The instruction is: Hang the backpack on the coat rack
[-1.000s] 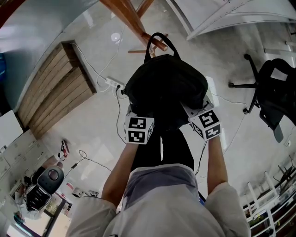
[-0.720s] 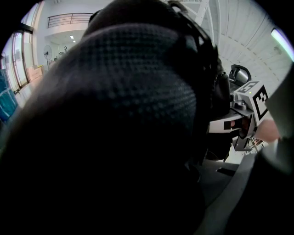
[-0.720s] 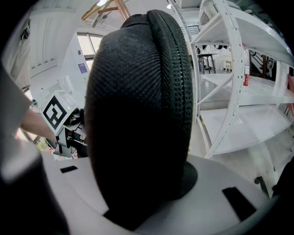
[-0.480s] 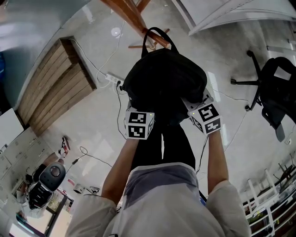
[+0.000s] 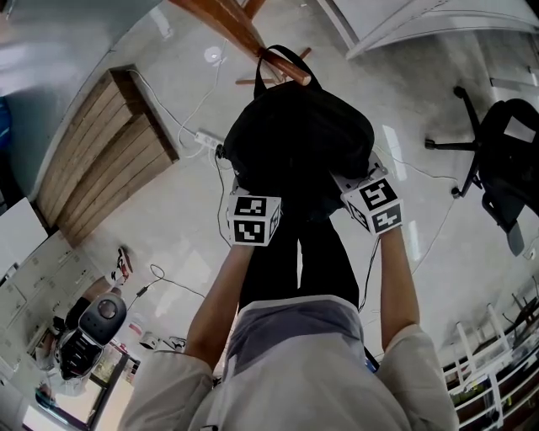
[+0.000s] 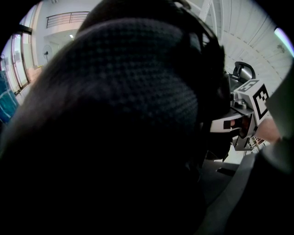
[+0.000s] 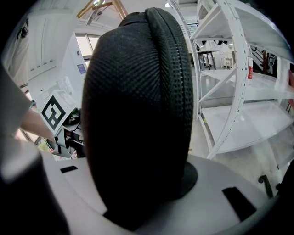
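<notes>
- My left gripper (image 5: 253, 217) and my right gripper (image 5: 372, 204) hold the black backpack (image 5: 299, 147) up between them, one at each lower side of it.
- In the right gripper view my fingers (image 7: 229, 193) are closed narrow on a fold of the mesh fabric, which stands upright between the two grey pads.
- In the left gripper view the bag fills almost all. Only one grey finger (image 6: 239, 183) shows at the right, pressed against the fabric, so this side grips the bag too.
- The top handle (image 5: 285, 52) of the backpack is at the tip of a wooden peg (image 5: 295, 76) of the coat rack (image 5: 229, 21). I cannot tell if the loop is already over the peg.
- A black office chair (image 5: 505, 160) stands well apart, on the right.
</notes>
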Tool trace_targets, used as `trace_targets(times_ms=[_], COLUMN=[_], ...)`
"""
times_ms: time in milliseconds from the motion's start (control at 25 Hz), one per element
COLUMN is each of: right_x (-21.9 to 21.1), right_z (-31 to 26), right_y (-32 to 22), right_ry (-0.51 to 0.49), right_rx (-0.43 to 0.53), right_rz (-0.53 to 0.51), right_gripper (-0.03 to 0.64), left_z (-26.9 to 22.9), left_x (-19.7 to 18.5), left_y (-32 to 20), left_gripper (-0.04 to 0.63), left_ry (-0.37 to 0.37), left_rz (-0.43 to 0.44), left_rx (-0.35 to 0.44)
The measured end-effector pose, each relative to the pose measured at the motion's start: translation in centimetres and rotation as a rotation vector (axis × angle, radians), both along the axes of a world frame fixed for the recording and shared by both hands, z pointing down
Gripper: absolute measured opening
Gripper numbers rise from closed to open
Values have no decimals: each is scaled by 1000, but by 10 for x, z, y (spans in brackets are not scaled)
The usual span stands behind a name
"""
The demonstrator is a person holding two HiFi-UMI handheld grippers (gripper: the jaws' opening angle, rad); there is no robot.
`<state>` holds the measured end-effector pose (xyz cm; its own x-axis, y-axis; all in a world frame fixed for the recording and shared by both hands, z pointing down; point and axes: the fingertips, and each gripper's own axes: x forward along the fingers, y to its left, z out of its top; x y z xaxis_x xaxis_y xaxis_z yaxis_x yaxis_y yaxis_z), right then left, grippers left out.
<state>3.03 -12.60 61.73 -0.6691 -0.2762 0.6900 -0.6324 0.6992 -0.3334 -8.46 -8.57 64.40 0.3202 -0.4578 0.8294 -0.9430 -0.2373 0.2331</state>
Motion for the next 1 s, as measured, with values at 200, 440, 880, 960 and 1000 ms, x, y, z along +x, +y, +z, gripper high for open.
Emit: trace_targets(times_ms=[200, 440, 880, 960, 1000], right_x=[-3, -6, -8, -9, -9], right_z=[10, 20, 36, 38, 38], right_y=[-1, -5, -15, -17, -17], right_ry=[-7, -14, -14, -14, -13], right_rx=[-12, -27, -51, -58, -60], right_rz=[4, 12, 13, 13, 13], right_gripper=[141, 146, 150, 150, 152], left_z=[9, 17, 31, 33, 34], left_x=[-4, -8, -12, -14, -15], left_y=[-2, -6, -15, -18, -19], left_gripper=[112, 112, 114, 114, 114], left_ry=[-11, -22, -33, -31, -31], left_rz=[3, 6, 11, 15, 17], left_rx=[-6, -16, -30, -30, -31])
